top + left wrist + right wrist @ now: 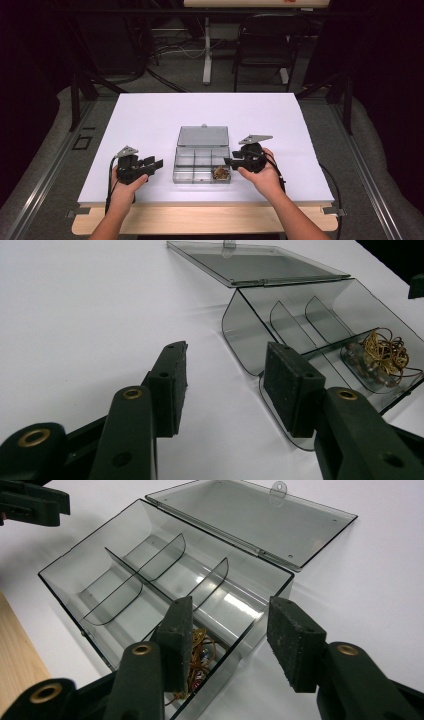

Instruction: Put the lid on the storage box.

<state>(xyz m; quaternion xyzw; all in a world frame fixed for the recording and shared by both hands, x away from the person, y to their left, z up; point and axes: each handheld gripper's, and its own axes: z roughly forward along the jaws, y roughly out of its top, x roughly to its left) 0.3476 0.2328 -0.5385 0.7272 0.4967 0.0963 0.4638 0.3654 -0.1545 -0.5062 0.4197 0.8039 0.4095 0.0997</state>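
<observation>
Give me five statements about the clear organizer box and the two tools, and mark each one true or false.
1. The lid of the clear box lies open, flat on the white table. True.
2. Every compartment holds something. False: the tangle of brown cord and beads sits in one corner compartment; the others look empty.
3. The left tool grips the box wall. False: its jaws stand open beside the box, nothing between them.
4. The right tool is open at the box end that holds the cord. True.
5. The box has four compartments. False: six.

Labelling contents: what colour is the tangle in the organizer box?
Golden-brown, wiry tangle with small beads; clearest in the left gripper view.
</observation>
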